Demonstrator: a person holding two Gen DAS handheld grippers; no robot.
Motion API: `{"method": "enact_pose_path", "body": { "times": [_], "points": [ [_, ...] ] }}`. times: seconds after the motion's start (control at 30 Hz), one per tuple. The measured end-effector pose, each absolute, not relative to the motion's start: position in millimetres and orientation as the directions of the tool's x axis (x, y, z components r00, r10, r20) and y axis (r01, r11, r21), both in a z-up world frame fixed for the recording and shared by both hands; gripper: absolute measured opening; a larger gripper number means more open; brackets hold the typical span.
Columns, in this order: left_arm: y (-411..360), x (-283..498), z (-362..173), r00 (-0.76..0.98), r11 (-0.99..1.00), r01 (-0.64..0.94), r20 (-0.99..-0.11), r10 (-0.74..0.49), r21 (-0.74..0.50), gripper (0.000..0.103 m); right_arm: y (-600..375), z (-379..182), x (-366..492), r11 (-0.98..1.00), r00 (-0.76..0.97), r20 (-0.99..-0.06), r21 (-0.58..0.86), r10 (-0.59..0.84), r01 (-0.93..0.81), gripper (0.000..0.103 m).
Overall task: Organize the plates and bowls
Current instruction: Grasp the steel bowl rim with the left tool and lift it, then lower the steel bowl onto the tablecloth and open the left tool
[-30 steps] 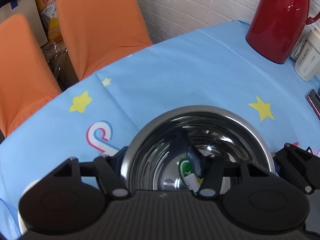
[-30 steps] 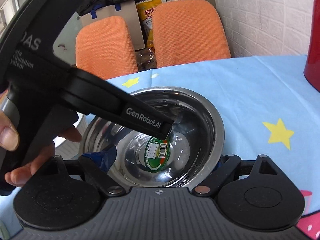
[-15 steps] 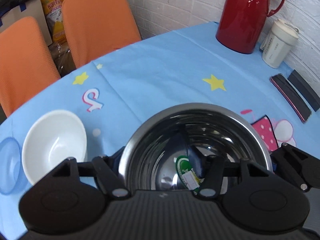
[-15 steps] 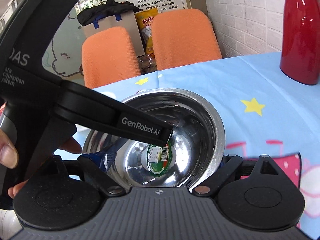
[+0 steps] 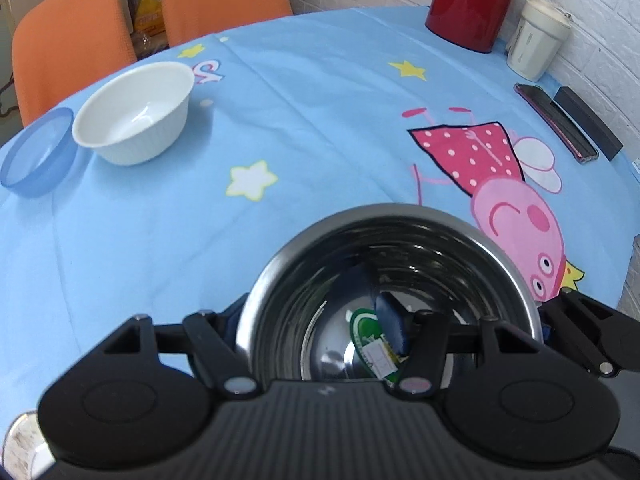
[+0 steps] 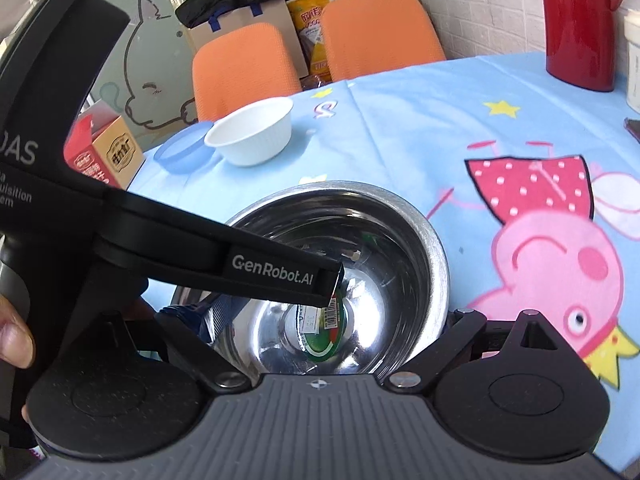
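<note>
The left wrist view alone shows a dark phone and a black block lying side by side near a white cup by the brick wall, and a sliver of a patterned dish rim at its lower left corner. Only the right wrist view shows a red-and-yellow carton off the table's far edge and the fingers of the person's left hand wrapped round the black handle of the left gripper. That gripper points steeply down and is clamped on the near wall of the steel bowl, 1 finger inside close to the green sticker, the other outside. The right gripper tilts down less steeply with its 2 fingers on either side of the bowl; I cannot tell whether its pads press. The bowl is over the blue cartoon tablecloth, well apart from the white bowl and the translucent blue bowl, which sit just beside each other near the far edge; whether the steel bowl rests on the cloth is unclear.
</note>
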State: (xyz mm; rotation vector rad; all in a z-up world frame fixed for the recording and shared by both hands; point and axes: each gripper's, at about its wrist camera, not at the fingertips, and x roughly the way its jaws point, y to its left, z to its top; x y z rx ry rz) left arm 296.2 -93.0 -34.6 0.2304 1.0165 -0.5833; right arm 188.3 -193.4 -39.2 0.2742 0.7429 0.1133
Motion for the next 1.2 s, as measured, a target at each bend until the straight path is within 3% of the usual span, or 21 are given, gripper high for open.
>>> {"method": "enact_pose_path", "body": {
  "times": [0.43,0.47,0.53,0.63,0.93,1.2],
  "points": [
    [-89,301,-41,0.445,0.841,0.539,-0.831,-0.333,-0.048,0.062,-185,-50,191,0.960,0.729,-0.648,0.276,0.221,-0.046,0.082],
    [-89,301,-41,0.437,0.838,0.543,-0.833,-0.340,-0.056,0.066,-186,-50,193,0.958,0.728,-0.646,0.281,0.228,-0.050,0.082],
    [-86,303,-41,0.418,0.837,0.539,-0.832,-0.364,-0.095,0.093,-190,-50,193,0.949,0.724,-0.641,0.309,0.255,-0.060,0.081],
    [-76,302,-31,0.440,0.845,0.516,-0.804,-0.400,-0.139,0.094,-202,-46,186,0.931,0.732,-0.624,0.363,0.274,-0.039,0.081],
    [-21,255,14,0.658,0.914,0.391,-0.659,-0.363,-0.112,0.099,-254,-29,119,0.907,0.855,-0.514,0.390,0.074,0.156,0.081],
    [11,224,14,0.727,0.947,0.321,-0.642,-0.243,0.004,0.099,-257,-39,111,0.914,0.828,-0.555,0.373,0.083,0.159,0.082]
  ]
}}
